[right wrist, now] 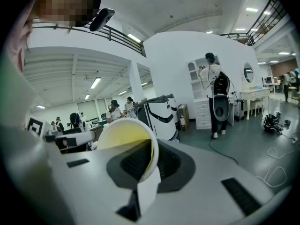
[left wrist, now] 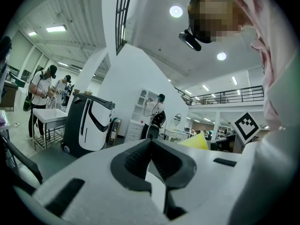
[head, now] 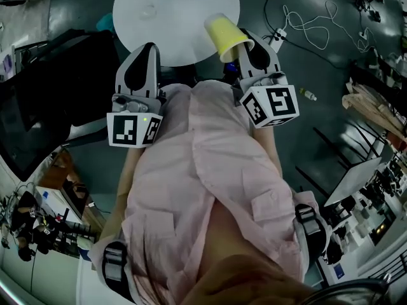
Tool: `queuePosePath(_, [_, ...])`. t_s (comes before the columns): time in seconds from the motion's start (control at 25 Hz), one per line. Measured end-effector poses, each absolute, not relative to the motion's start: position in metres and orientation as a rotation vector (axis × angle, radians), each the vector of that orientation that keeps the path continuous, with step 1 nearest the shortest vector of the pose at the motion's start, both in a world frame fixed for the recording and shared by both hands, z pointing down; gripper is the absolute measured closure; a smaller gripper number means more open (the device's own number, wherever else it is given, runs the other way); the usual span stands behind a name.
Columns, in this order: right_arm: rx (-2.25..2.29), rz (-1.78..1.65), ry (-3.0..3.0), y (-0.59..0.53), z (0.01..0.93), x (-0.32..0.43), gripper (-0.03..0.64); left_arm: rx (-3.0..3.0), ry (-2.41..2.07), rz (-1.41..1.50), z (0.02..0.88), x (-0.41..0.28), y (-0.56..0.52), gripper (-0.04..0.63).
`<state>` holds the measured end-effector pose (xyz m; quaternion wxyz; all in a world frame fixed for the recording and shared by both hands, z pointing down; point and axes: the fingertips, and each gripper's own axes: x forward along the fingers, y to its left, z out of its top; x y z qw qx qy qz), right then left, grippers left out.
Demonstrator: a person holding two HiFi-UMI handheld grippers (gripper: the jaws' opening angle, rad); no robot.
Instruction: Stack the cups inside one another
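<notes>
Yellow cup point(head: 226, 35) sits pinched by its rim between the jaws of the right gripper point(head: 247, 51), tilted, and seen over the edge of the round white table point(head: 184, 37) in the head view. Left gripper point(head: 145, 59) is held beside it, jaws pressed together on nothing.

My yellow cup point(right wrist: 123, 137) looks like smooth paper with a white rim. My right gripper point(right wrist: 149, 165) and left gripper point(left wrist: 151, 149) are dull white plastic with dark ridged pads point(left wrist: 133, 161). My shirt point(head: 203, 170) is soft pink cloth. The round table point(head: 172, 40) is smooth and white.
</notes>
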<state>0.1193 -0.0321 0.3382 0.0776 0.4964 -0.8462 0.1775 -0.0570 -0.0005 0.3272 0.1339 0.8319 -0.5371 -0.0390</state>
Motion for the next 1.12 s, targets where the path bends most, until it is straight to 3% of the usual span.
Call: queuePosePath(1.12, [1.398, 0.536, -2.394, -0.094, 0.364, 0.004, 0.577, 2.446, -1.433, -0.146, 0.323, -0.143, -0.052, 0.58])
